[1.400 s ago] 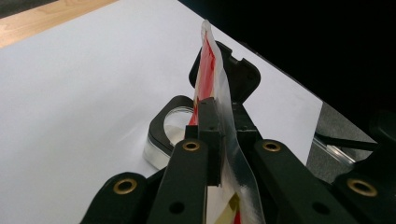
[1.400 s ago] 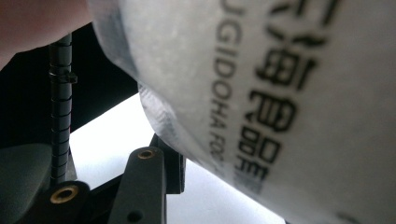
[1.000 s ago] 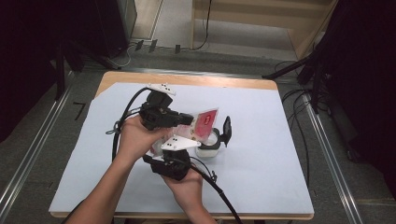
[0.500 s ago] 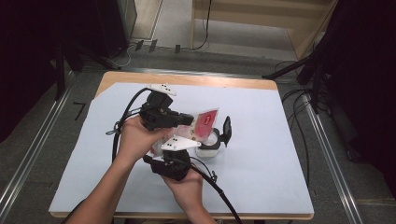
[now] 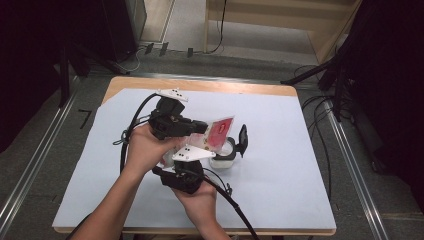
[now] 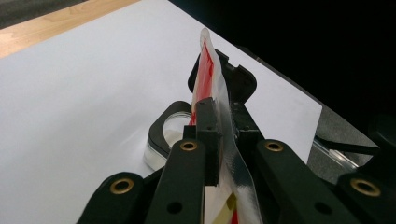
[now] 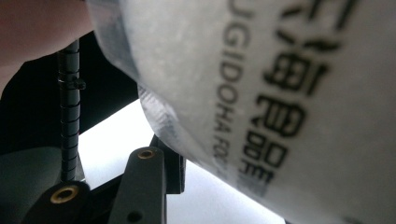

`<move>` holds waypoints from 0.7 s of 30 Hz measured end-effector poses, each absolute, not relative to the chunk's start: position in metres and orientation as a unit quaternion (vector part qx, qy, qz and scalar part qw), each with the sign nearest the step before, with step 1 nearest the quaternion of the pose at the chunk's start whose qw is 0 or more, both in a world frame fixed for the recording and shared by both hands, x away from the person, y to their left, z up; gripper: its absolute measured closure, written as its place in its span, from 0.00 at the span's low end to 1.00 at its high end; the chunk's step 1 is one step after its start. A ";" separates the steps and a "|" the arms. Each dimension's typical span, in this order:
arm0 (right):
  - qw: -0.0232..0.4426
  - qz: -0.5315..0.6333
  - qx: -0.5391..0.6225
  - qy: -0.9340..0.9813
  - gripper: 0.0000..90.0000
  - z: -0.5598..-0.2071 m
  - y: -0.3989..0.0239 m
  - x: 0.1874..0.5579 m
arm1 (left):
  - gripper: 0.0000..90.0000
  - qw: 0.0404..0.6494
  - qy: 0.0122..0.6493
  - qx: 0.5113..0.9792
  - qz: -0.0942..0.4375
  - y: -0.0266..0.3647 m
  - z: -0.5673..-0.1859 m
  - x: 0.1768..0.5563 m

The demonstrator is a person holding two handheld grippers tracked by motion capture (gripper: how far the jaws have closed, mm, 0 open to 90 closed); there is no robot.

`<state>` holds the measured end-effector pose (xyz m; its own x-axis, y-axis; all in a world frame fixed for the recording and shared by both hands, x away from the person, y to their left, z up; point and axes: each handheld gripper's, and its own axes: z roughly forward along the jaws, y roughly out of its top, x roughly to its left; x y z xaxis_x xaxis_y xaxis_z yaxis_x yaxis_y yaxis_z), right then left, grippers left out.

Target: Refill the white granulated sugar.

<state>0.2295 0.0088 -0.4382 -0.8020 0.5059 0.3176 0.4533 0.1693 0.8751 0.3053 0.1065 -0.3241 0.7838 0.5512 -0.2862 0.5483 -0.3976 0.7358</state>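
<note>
- My left gripper (image 5: 202,127) pinches the red-and-white packet (image 5: 220,131), held above the small clear cup (image 5: 223,155) on the table (image 5: 280,150).
- My right gripper (image 5: 227,150) sits around the cup; the packet hides its jaws, so I cannot tell its grip.

The packet (image 5: 220,132) is a flat, clear-edged plastic sachet with a red and white printed face and black lettering on its white side. It is held edge-up above the table, tilted, directly over a small, clear, round cup (image 5: 223,156). The cup stands upright on the white table cover.
</note>
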 end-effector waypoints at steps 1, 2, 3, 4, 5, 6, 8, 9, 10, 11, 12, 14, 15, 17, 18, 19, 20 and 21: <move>0.024 0.563 0.315 0.764 0.70 -0.438 0.009 0.230 | 0.96 0.438 0.330 0.836 0.001 0.106 -0.324 0.306; 0.023 0.562 0.317 0.764 0.70 -0.439 0.009 0.229 | 0.96 0.437 0.330 0.837 0.002 0.106 -0.324 0.306; 0.023 0.562 0.318 0.763 0.70 -0.439 0.008 0.230 | 0.96 0.437 0.329 0.837 0.000 0.106 -0.325 0.306; 0.024 0.563 0.318 0.763 0.70 -0.439 0.008 0.230 | 0.96 0.438 0.329 0.836 -0.001 0.106 -0.325 0.306; 0.024 0.563 0.318 0.763 0.70 -0.439 0.008 0.230 | 0.96 0.438 0.330 0.836 0.001 0.106 -0.325 0.307; 0.023 0.563 0.318 0.762 0.70 -0.439 0.009 0.230 | 0.96 0.437 0.330 0.837 0.001 0.106 -0.324 0.307; 0.023 0.563 0.318 0.763 0.70 -0.439 0.009 0.230 | 0.96 0.437 0.329 0.837 0.000 0.106 -0.325 0.307; 0.024 0.562 0.318 0.763 0.70 -0.439 0.009 0.230 | 0.96 0.437 0.329 0.837 0.000 0.106 -0.324 0.307; 0.023 0.563 0.319 0.762 0.70 -0.439 0.009 0.230 | 0.96 0.438 0.329 0.836 0.001 0.105 -0.324 0.306; 0.023 0.563 0.319 0.762 0.70 -0.439 0.009 0.230 | 0.96 0.438 0.329 0.836 0.001 0.105 -0.324 0.306; 0.024 0.563 0.319 0.762 0.70 -0.439 0.009 0.230 | 0.96 0.438 0.329 0.837 0.001 0.105 -0.324 0.306; 0.024 0.563 0.319 0.762 0.70 -0.439 0.009 0.230 | 0.96 0.438 0.328 0.837 0.001 0.105 -0.324 0.306; 0.023 0.563 0.319 0.762 0.70 -0.439 0.009 0.230 | 0.96 0.439 0.329 0.836 0.001 0.105 -0.324 0.306; 0.023 0.563 0.319 0.762 0.70 -0.439 0.009 0.230 | 0.96 0.439 0.329 0.836 0.001 0.105 -0.324 0.306; 0.024 0.564 0.319 0.761 0.70 -0.439 0.008 0.230 | 0.96 0.438 0.328 0.837 0.003 0.104 -0.324 0.306; 0.024 0.564 0.319 0.761 0.70 -0.439 0.008 0.230 | 0.96 0.438 0.328 0.837 0.003 0.104 -0.324 0.306; 0.026 0.563 0.319 0.762 0.70 -0.439 0.009 0.230 | 0.96 0.439 0.326 0.837 0.002 0.104 -0.325 0.306; 0.028 0.563 0.319 0.762 0.70 -0.439 0.009 0.229 | 0.96 0.439 0.326 0.837 0.002 0.104 -0.325 0.306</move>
<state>0.2293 0.0086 -0.4394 -0.7944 0.5182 0.3170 0.4554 0.1627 0.8753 0.3061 0.1042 -0.3247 0.7872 0.5480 -0.2827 0.5439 -0.4011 0.7371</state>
